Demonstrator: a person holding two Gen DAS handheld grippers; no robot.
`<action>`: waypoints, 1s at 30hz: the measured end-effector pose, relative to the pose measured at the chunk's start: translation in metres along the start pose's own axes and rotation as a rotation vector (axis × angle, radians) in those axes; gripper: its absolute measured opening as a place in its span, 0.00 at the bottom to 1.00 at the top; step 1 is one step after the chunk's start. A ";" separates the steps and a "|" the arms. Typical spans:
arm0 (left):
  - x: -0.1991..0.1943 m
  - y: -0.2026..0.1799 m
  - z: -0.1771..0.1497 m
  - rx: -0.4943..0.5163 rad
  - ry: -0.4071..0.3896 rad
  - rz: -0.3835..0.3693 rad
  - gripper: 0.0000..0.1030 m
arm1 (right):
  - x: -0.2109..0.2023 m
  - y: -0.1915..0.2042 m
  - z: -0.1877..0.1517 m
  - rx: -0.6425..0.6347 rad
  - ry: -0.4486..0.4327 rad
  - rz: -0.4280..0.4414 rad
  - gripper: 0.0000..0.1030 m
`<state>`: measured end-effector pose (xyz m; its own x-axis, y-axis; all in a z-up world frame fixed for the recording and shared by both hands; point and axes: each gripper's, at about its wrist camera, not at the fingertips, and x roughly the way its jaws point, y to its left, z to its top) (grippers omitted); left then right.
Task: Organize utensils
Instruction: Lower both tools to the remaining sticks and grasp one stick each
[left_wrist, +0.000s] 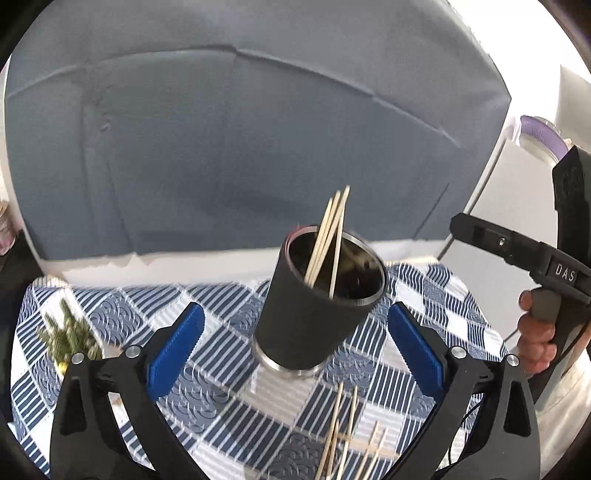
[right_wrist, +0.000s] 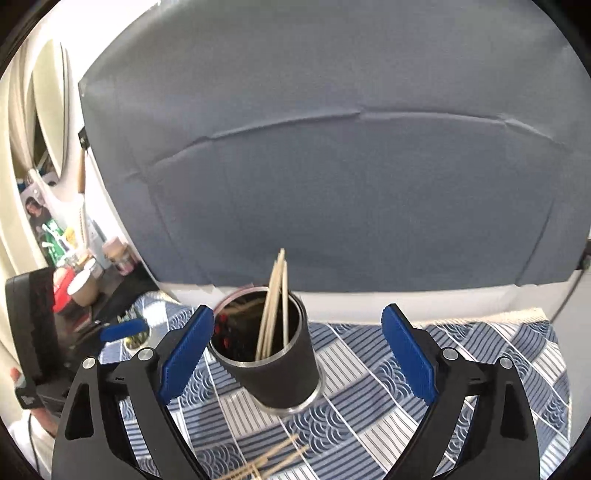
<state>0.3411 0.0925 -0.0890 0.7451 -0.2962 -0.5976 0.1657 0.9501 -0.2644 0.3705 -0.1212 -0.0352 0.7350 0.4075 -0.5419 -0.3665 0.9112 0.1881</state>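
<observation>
A black cup with steel rims (left_wrist: 314, 306) stands on the blue-and-white patterned cloth and holds several wooden skewers (left_wrist: 330, 236) leaning out of its mouth. It also shows in the right wrist view (right_wrist: 275, 363) with its skewers (right_wrist: 275, 306). More loose skewers (left_wrist: 351, 439) lie on the cloth in front of the cup, also low in the right wrist view (right_wrist: 271, 461). My left gripper (left_wrist: 295, 343) is open and empty, its blue pads either side of the cup, not touching. My right gripper (right_wrist: 297, 350) is open and empty, with the cup between its pads, nearer the left one.
A small green plant (left_wrist: 68, 332) sits at the cloth's left. The right hand-held gripper body (left_wrist: 546, 266) is at the right of the left wrist view. A grey backdrop (right_wrist: 332, 184) stands behind the table. Cups and clutter (right_wrist: 85, 284) fill a shelf at far left.
</observation>
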 end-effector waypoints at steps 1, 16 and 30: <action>-0.003 0.001 -0.003 -0.004 0.010 0.006 0.94 | -0.004 0.001 -0.003 -0.006 0.005 -0.006 0.87; -0.004 0.007 -0.076 0.026 0.226 0.021 0.94 | -0.014 -0.008 -0.084 -0.066 0.219 -0.004 0.88; 0.032 0.001 -0.157 0.120 0.502 0.036 0.94 | 0.016 0.013 -0.207 -0.201 0.542 0.057 0.88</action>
<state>0.2642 0.0682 -0.2273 0.3550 -0.2461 -0.9019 0.2405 0.9563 -0.1663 0.2596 -0.1152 -0.2115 0.3330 0.3178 -0.8878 -0.5372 0.8377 0.0984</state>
